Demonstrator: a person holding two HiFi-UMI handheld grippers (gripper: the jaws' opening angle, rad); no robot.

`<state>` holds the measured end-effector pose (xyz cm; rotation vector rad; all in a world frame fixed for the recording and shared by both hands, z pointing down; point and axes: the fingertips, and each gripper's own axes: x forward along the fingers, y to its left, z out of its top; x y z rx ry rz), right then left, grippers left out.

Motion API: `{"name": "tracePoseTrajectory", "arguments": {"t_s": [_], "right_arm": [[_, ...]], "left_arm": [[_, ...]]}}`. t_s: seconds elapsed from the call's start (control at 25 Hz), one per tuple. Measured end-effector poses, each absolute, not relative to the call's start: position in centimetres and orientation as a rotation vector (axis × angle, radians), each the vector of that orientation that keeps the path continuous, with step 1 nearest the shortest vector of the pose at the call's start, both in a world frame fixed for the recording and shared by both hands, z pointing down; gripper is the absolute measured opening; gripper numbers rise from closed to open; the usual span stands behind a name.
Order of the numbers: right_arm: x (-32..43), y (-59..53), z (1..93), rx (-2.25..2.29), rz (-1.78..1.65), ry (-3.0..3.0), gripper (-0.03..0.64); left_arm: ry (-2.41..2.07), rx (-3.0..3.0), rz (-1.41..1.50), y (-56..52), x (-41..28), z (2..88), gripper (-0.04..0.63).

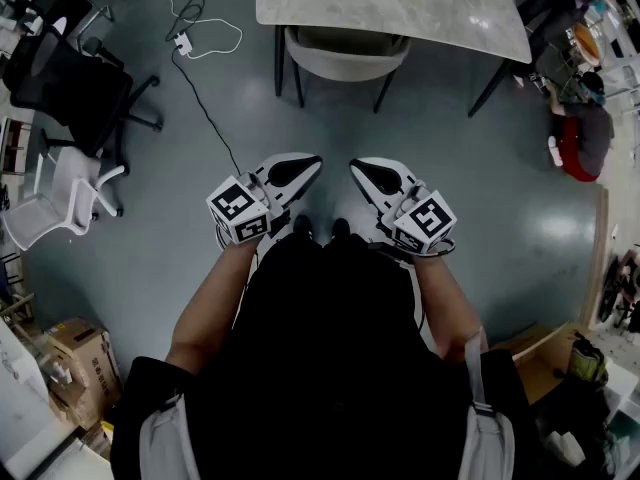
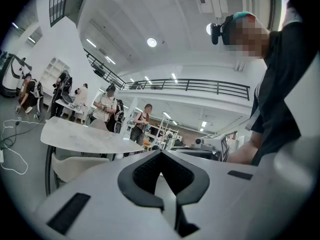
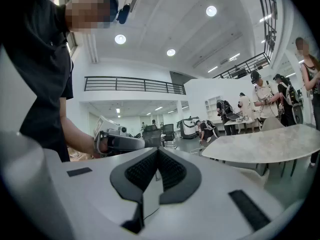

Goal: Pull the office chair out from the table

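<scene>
A beige shell chair (image 1: 345,53) on dark legs is tucked under the near edge of the pale marble table (image 1: 400,3), well ahead of me. In the left gripper view the chair (image 2: 75,166) sits below the tabletop (image 2: 85,139). Both grippers are held level in front of my body, far short of the chair, their tips angled toward each other. My left gripper (image 1: 310,161) (image 2: 161,155) is shut with nothing in it. My right gripper (image 1: 358,166) (image 3: 157,152) is shut and also holds nothing. The right gripper view shows the table (image 3: 265,144) off to the right.
A black office chair (image 1: 70,83) and a white chair (image 1: 60,193) stand at the left. A white cable with a power strip (image 1: 185,43) lies on the grey floor. Cardboard boxes (image 1: 75,353) sit at lower left. A crouching person (image 1: 580,133) is at the right.
</scene>
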<state>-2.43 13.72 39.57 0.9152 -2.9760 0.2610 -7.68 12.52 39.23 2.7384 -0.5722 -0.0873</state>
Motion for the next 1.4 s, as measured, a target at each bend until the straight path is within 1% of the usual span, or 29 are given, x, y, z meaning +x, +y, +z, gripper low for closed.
{"name": "tracePoseTrajectory", "arguments": {"t_s": [0.36, 1.04, 1.4], "right_arm": [[-1.4, 13.4, 40.1, 0.990, 0.259, -2.952, 0.020], [-0.1, 13.4, 41.0, 0.989, 0.238, -2.877, 0.018], [2.9, 11.5, 39.2, 0.984, 0.222, -2.931, 0.018]], "left_arm": [[-0.568, 2.743, -0.089, 12.9, -7.7, 39.1, 0.008], [-0.565, 2.733, -0.086, 12.9, -6.8, 39.7, 0.008], [-0.606, 2.757, -0.031, 10.9, -3.9, 39.6, 0.008]]}}
